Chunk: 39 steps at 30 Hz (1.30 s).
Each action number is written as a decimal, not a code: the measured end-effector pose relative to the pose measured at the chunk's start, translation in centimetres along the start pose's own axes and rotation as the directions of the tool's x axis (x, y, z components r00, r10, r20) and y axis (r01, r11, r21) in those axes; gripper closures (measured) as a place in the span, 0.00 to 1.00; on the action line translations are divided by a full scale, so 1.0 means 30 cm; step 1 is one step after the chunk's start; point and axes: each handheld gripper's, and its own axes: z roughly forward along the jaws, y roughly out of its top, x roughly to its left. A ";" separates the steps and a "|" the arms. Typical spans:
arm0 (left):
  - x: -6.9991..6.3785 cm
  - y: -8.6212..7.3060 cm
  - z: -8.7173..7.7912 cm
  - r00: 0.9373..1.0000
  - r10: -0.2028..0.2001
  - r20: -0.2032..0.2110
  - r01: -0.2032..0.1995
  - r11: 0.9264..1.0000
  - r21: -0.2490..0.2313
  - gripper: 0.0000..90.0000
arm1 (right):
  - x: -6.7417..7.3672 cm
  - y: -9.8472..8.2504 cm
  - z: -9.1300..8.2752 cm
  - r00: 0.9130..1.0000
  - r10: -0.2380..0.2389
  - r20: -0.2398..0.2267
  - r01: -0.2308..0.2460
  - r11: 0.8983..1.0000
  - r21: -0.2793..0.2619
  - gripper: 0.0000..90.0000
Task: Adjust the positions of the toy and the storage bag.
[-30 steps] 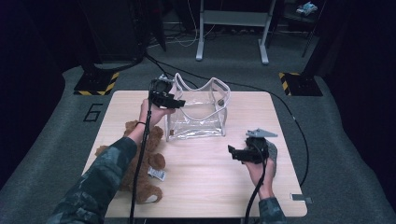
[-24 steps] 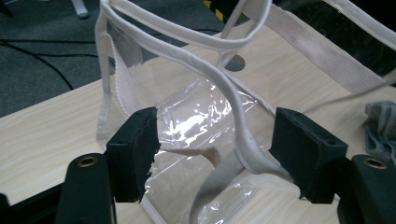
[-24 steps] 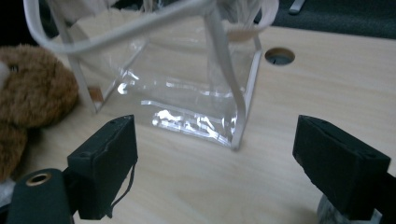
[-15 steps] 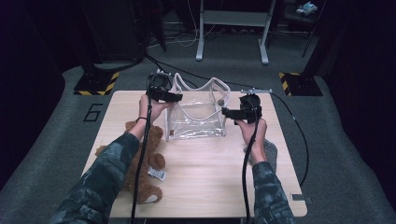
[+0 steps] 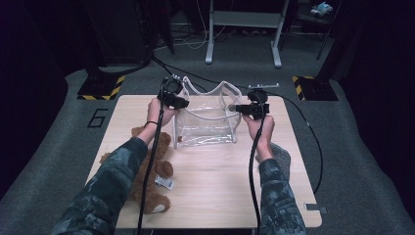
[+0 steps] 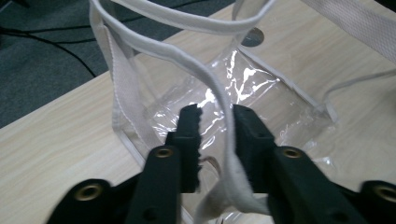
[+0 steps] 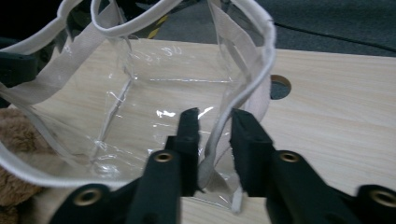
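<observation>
A clear plastic bag (image 5: 208, 120) with white trim stands upright, mouth open, on the far middle of the wooden counter (image 5: 215, 196). The left claw (image 5: 177, 100) sits at the bag's left rim; in the left gripper view its jaws have just been closing and now pinch the white rim strip (image 6: 224, 135) that runs down between the pads. The right claw (image 5: 238, 108) sits at the bag's right rim; in the right gripper view its jaws have likewise just been closing, with the bag's white-edged side wall (image 7: 219, 135) caught between them. The two claws hold opposite sides of the mouth, well apart. A brown teddy bear (image 5: 149, 178) lies on the near left part of the counter, partly under the person's left sleeve (image 5: 105, 191). A grey cloth-like item (image 5: 283, 157) lies near the right forearm; what it is cannot be told.
</observation>
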 end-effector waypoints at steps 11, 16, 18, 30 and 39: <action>-0.005 -0.048 -0.045 0.993 -0.080 0.084 0.081 0.997 -0.008 0.89 | 0.011 -0.044 -0.076 0.998 -0.067 0.010 0.067 0.998 0.017 0.97; -0.029 -0.074 -0.072 0.991 -0.080 0.105 0.080 0.997 0.004 0.88 | 0.036 -0.086 -0.129 0.996 -0.090 0.000 0.090 0.996 0.028 0.97; -0.037 -0.084 -0.079 0.992 -0.072 0.107 0.072 0.997 0.006 0.85 | 0.043 -0.104 -0.146 0.994 -0.107 -0.009 0.108 0.994 0.030 0.97; 0.032 -0.021 -0.086 0.980 -0.156 0.122 0.165 0.984 -0.068 0.36 | 0.020 -0.064 -0.144 0.992 -0.124 -0.006 0.124 0.992 0.001 0.61; 0.036 0.019 0.021 0.983 -0.163 0.090 0.162 0.987 0.015 0.49 | 0.013 0.011 -0.024 0.997 -0.046 0.066 0.044 0.998 0.033 0.69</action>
